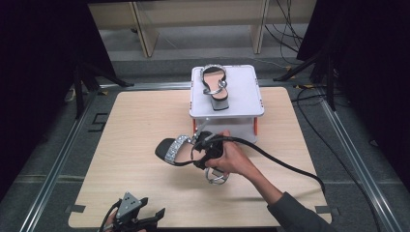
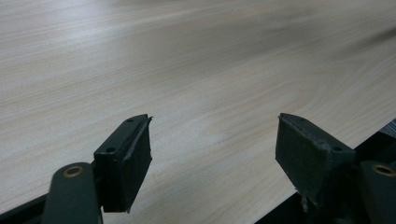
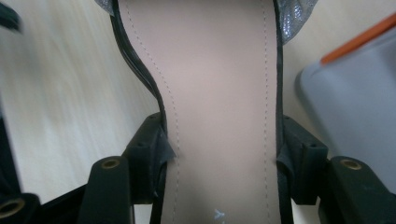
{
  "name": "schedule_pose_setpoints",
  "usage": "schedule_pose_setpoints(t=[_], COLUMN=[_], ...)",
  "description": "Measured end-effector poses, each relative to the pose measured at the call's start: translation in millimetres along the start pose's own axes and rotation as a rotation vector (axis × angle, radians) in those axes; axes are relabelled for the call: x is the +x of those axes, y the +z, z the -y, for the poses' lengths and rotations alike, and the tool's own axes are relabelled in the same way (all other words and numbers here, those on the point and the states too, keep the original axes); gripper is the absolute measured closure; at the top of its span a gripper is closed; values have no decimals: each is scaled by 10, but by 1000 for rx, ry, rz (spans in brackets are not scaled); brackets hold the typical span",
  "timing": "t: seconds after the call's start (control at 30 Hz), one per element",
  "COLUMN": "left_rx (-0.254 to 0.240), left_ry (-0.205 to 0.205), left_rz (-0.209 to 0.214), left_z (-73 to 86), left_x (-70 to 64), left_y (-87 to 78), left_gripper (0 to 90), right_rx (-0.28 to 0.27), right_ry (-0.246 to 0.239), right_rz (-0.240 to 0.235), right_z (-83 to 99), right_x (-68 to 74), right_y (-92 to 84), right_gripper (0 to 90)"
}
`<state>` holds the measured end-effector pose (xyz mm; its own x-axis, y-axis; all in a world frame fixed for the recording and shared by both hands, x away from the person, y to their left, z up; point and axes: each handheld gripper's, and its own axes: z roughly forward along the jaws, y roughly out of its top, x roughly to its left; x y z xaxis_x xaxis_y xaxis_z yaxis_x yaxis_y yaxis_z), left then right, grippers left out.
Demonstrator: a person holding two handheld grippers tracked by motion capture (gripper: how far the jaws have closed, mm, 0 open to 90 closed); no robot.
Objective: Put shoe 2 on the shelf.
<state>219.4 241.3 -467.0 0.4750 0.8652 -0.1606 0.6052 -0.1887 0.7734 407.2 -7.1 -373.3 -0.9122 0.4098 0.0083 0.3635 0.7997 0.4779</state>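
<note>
A black high-heeled sandal [image 1: 176,150] with a glittery silver strap is held above the wooden table [image 1: 135,125], toe pointing left. My right gripper [image 1: 205,150] is shut across its waist; in the right gripper view both jaws press the edges of the beige insole [image 3: 219,116]. A matching sandal [image 1: 215,87] stands on the white raised stand [image 1: 241,94] at the back. My left gripper [image 1: 138,217] rests at the table's front edge, and in the left gripper view it [image 2: 212,158] is open over bare wood with nothing between the jaws.
A black cable [image 1: 285,164] trails from the right gripper across the table to the right. Dark tripod legs [image 1: 82,82] stand left and right of the table. Wooden furniture legs [image 1: 145,29] and cables lie on the floor behind.
</note>
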Motion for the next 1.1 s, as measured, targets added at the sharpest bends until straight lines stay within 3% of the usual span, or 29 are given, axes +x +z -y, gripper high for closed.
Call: schedule_pose_setpoints(t=[0.2, 0.3, 0.33, 0.37, 0.43, 0.57, 0.6, 0.63, 0.67, 0.7, 0.77, 0.83, 0.87, 0.9, 0.97, 1.03, 1.1], left_rx=[-1, -2, -2, 0, -3, -1, -3, -3, 0, -2, 7, 5, 5, 8, 8, 3, 6], left_ry=[-1, 2, 2, 0, 0, 0, 0, 2, 5, 2, 3, 3, 3, 5, -1, -3, 0], left_rz=[1, 3, 3, 1, 2, -2, -1, 1, 1, -1, -6, -3, -3, -4, 0, 2, -4], left_z=[-1, 4, 4, -2, 6, 1, 4, 8, 9, 6, 1, 8, 8, 3, 3, 12, 0], left_x=[0, -1, -1, 0, 4, 7, 8, 9, 11, 10, 11, 8, 8, 11, 11, 7, 9], left_y=[-1, 0, 0, -1, -1, -3, 0, 1, -3, 0, -4, -4, -4, -4, 5, 3, -6], left_gripper=[265, 265, 265, 265, 265, 265, 265, 265, 265, 265, 265, 265, 265, 265, 265, 265, 265], right_rx=[-56, -94, -94, -116, -117, -158, -163, -164, -163, -163, -151, -126, -126, -127, -129, -112, -91], right_ry=[5, 19, 19, 31, 40, 90, 103, 125, 168, 168, 223, 305, 305, 358, 374, 472, 512], right_rz=[0, 5, 5, 19, 22, 52, 81, 90, 126, 126, 165, 233, 233, 260, 270, 297, 324], right_z=[-210, -375, -375, -455, -470, -560, -572, -575, -571, -571, -564, -527, -527, -494, -478, -425, -396], right_x=[-29, -115, -115, -198, -217, -469, -559, -610, -771, -771, -937, -1213, -1213, -1379, -1444, -1649, -1756], right_y=[-354, -654, -654, -833, -875, -1203, -1294, -1348, -1473, -1473, -1580, -1707, -1707, -1755, -1768, -1768, -1732], right_gripper=[421, 422, 422, 421, 422, 422, 422, 422, 422, 422, 422, 422, 422, 422, 422, 422, 422])
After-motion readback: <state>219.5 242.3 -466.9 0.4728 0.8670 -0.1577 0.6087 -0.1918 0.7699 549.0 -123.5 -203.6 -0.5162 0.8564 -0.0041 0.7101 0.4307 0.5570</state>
